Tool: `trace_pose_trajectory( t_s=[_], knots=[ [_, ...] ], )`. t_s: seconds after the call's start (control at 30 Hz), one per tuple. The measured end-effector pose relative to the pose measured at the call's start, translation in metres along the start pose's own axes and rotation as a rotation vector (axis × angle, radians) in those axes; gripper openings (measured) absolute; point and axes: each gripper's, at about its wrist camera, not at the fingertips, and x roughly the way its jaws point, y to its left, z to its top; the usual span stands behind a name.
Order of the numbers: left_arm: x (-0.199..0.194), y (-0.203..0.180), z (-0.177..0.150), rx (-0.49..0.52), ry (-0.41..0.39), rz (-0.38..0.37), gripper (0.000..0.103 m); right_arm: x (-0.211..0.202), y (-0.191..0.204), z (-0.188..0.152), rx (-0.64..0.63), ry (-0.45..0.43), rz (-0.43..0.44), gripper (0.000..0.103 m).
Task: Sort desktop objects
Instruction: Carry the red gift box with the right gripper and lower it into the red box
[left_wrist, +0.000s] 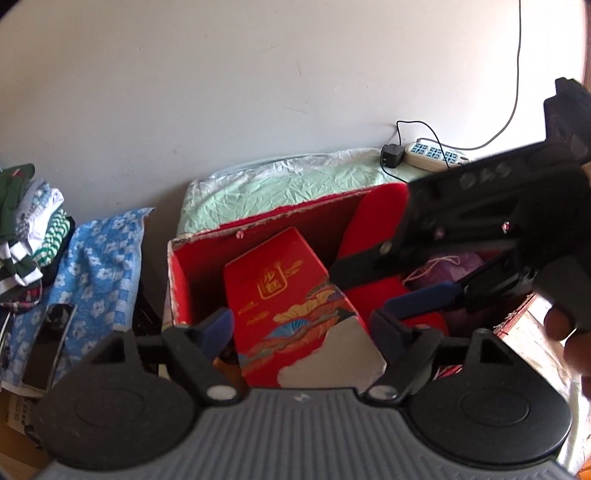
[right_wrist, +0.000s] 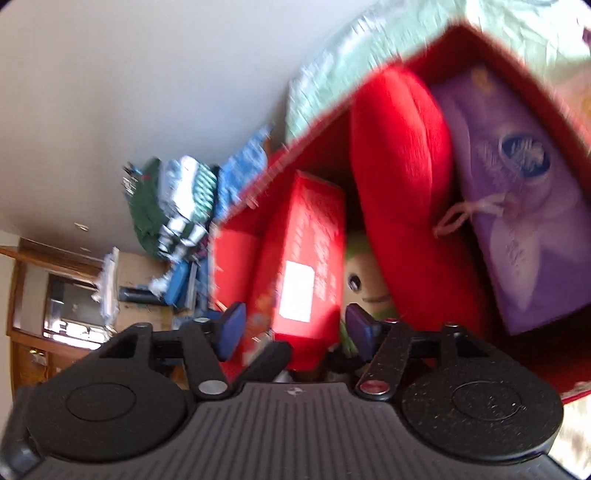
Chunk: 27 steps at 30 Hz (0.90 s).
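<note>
A large open red storage box (left_wrist: 177, 280) stands on a table with a mint cloth. In it leans a red carton (left_wrist: 291, 295) with gold characters and a torn bottom corner. My left gripper (left_wrist: 303, 328) is open, its fingers on either side of the carton. My right gripper (left_wrist: 373, 284) reaches into the box from the right; in its own view it (right_wrist: 295, 325) is open above the red carton (right_wrist: 306, 258), beside a red plush cushion (right_wrist: 402, 166), a purple pack (right_wrist: 524, 206) and a small plush doll's face (right_wrist: 364, 284).
A white power strip (left_wrist: 432, 155) with a black adapter lies on the mint cloth (left_wrist: 280, 184) at the wall. Left of the table are a blue flowered towel (left_wrist: 99, 266), a pile of folded clothes (left_wrist: 29, 229) and a dark phone (left_wrist: 48, 343).
</note>
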Motion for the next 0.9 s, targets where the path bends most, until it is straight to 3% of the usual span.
trace_pose_trajectory(
  t_s=[0.13,0.17,0.23,0.33,0.4,0.5,0.53,0.63,0.9],
  knots=[
    [-0.004,0.002,0.005,-0.006,-0.027,-0.028,0.083,-0.012,0.000,0.002,-0.036,-0.123,-0.041,0.063],
    [-0.003,0.003,0.006,-0.012,-0.026,-0.043,0.083,-0.007,0.003,0.003,-0.061,-0.126,-0.077,0.059],
    [-0.003,0.001,0.006,-0.015,-0.022,-0.085,0.083,0.003,0.006,0.005,-0.096,-0.122,-0.143,0.042],
    [-0.002,-0.009,0.004,0.026,-0.015,-0.114,0.083,0.011,0.001,0.005,-0.101,-0.078,-0.136,0.032],
    [0.007,-0.011,0.000,0.042,0.020,-0.105,0.083,0.015,0.003,0.002,-0.120,-0.064,-0.130,0.031],
    [0.020,-0.003,-0.006,0.006,0.083,-0.131,0.081,0.020,0.015,0.005,-0.189,-0.065,-0.197,0.030],
    [0.021,-0.001,-0.008,-0.001,0.086,-0.132,0.083,0.023,0.018,0.007,-0.207,-0.059,-0.220,0.025],
    [0.022,0.000,-0.009,-0.006,0.081,-0.132,0.087,0.031,0.024,0.007,-0.236,-0.051,-0.272,0.023],
    [0.027,-0.005,-0.010,0.020,0.083,-0.095,0.096,0.043,0.023,0.004,-0.286,-0.009,-0.336,0.022]
  ],
)
